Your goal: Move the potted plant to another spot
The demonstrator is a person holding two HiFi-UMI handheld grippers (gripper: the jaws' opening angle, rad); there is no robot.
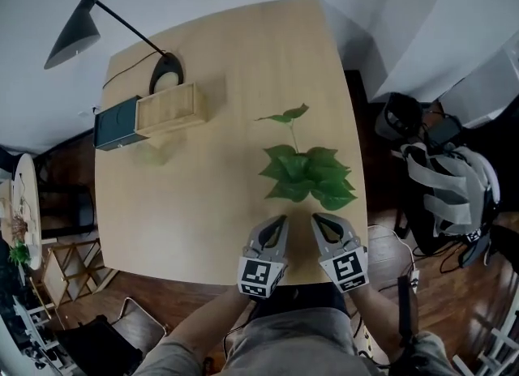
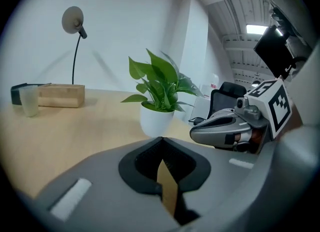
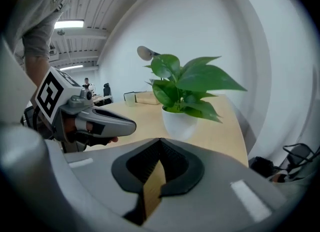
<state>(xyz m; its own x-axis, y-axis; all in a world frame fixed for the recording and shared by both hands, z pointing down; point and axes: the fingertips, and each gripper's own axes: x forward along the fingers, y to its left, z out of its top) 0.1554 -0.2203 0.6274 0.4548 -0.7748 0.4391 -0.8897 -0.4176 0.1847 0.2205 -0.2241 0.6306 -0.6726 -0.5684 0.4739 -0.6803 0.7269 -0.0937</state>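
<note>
Wooden surface (image 1: 195, 196) carrying a potted plant (image 1: 309, 173). Just short of the plant, the left tool (image 1: 280, 220) and right tool (image 1: 318, 219) hover side by side, jaws pressed together and empty, apparently lined up to flank its pot.

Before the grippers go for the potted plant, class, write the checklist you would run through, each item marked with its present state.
1. Jaws open: not ok; left gripper and right gripper are shut.
2. Upright potted plant: ok.
3. Grippers touching the white pot: not ok; both short of it.
4. Bare table for a new spot: ok.
5. Pot's weight: cannot tell.
</note>
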